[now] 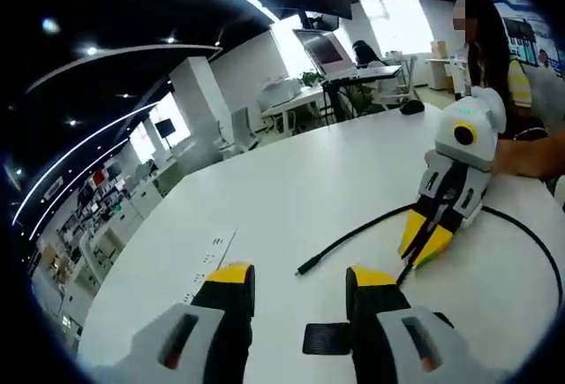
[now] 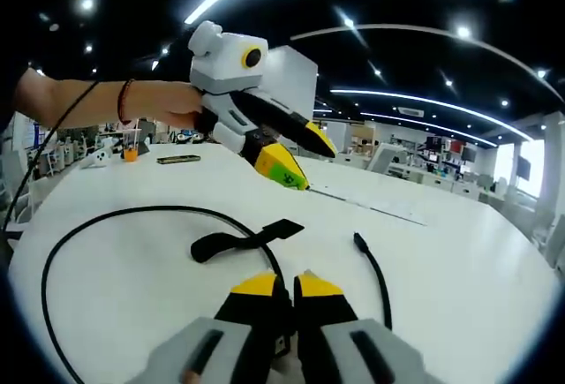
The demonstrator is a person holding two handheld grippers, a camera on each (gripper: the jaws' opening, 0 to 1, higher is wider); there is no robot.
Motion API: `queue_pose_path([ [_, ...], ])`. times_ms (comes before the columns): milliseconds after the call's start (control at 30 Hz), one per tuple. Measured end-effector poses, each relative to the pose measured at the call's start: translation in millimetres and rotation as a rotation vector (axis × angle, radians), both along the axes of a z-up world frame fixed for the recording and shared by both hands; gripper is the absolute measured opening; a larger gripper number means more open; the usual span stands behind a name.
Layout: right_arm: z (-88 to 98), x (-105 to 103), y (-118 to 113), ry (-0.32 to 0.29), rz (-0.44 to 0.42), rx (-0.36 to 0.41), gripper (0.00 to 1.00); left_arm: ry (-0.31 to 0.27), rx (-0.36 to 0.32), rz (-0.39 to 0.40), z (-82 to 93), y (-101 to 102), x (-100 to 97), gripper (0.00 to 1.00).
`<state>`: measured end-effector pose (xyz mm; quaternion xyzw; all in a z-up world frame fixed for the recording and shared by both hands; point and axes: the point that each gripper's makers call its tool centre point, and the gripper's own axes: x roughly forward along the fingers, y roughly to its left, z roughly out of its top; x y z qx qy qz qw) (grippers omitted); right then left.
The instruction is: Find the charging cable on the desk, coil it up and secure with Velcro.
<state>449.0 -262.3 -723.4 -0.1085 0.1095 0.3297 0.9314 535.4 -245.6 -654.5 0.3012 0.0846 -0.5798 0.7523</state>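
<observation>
A black charging cable (image 1: 353,236) lies on the white table (image 1: 291,172), its free plug end (image 1: 303,271) just ahead of my left gripper (image 1: 300,276), which is open and holds nothing. A black Velcro strap (image 1: 327,338) lies by its right jaw. My right gripper (image 1: 425,244) comes in from the right, shut on the cable. In the right gripper view the cable (image 2: 132,214) loops wide to the left and runs in between the jaws of my right gripper (image 2: 288,285). The plug end (image 2: 358,240) and the strap (image 2: 243,241) lie just ahead. The left gripper (image 2: 296,156) hovers open above them.
A socket strip (image 1: 212,256) is set flush in the table top. A person (image 1: 494,48) sits at the far edge. A dark flat item (image 2: 178,159) and an orange cup (image 2: 131,153) stand far left. Office desks and chairs stand behind the table.
</observation>
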Motion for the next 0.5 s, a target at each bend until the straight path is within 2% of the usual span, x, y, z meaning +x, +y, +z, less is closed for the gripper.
queue_pose_path([
  [500,0.1,2,0,0.001,0.001,0.003,0.09,0.014,0.089,-0.045,-13.7,-14,5.9,0.42],
])
